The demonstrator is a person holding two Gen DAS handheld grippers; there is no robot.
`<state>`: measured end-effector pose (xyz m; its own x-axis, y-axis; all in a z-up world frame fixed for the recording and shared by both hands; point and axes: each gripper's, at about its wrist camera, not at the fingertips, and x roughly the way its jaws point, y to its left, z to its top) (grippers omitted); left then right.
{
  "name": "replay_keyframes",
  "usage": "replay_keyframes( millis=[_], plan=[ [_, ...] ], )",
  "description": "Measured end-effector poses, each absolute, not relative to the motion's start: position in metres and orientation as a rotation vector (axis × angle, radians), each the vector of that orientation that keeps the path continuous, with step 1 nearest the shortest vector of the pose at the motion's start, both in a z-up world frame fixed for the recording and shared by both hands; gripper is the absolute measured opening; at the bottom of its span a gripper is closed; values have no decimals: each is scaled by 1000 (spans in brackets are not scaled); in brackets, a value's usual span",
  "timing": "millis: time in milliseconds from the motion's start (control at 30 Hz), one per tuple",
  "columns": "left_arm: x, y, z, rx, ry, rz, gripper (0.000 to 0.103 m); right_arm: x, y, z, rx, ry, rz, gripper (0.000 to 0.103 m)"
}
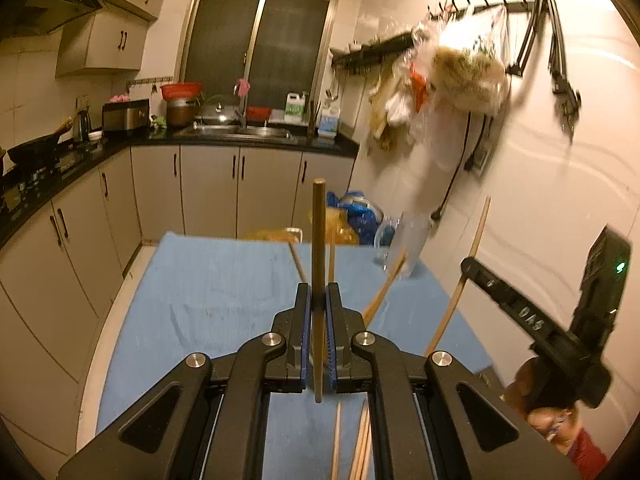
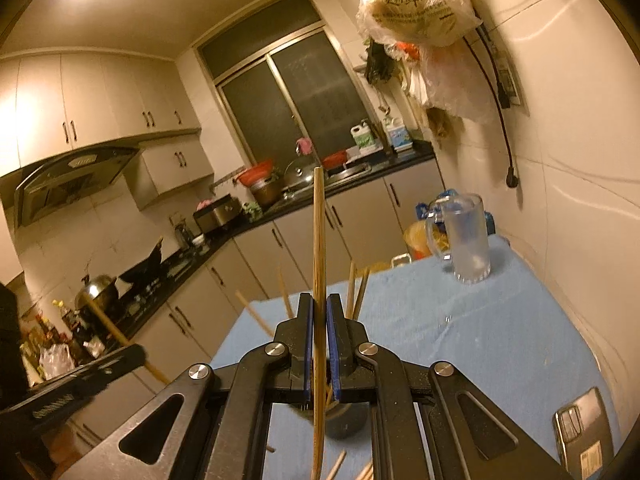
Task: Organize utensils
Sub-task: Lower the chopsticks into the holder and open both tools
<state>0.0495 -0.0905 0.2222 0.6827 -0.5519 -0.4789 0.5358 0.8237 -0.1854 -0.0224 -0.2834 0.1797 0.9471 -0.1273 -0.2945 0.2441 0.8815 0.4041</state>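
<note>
Fingers of the left gripper (image 1: 319, 300) pinch 1 dark chopstick (image 1: 319, 248), its long axis upright between them. Right gripper (image 2: 319, 312) likewise clamps 1 pale chopstick (image 2: 319, 248), also upright. Ahead and right of the right fingers stands the mug (image 2: 466, 238) on the blue surface (image 2: 500, 340), nearer the right hand. Loose chopsticks (image 1: 384, 288) lie below and beyond both pairs of fingers.

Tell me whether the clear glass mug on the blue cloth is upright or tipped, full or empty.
Upright and empty: the clear glass mug stands on its base on the blue cloth, handle sideways, nothing visible inside.
</note>
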Motion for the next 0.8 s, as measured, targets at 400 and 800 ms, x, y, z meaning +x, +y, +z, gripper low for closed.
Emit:
replay_keyframes(
  millis=[400,800],
  plan=[
    [92,-112,243,-85,525,-621,6,23,-311,195,499,218,-256,7],
    [116,-129,191,-94,616,-643,6,53,-315,158,506,270,-289,8]
  ],
)
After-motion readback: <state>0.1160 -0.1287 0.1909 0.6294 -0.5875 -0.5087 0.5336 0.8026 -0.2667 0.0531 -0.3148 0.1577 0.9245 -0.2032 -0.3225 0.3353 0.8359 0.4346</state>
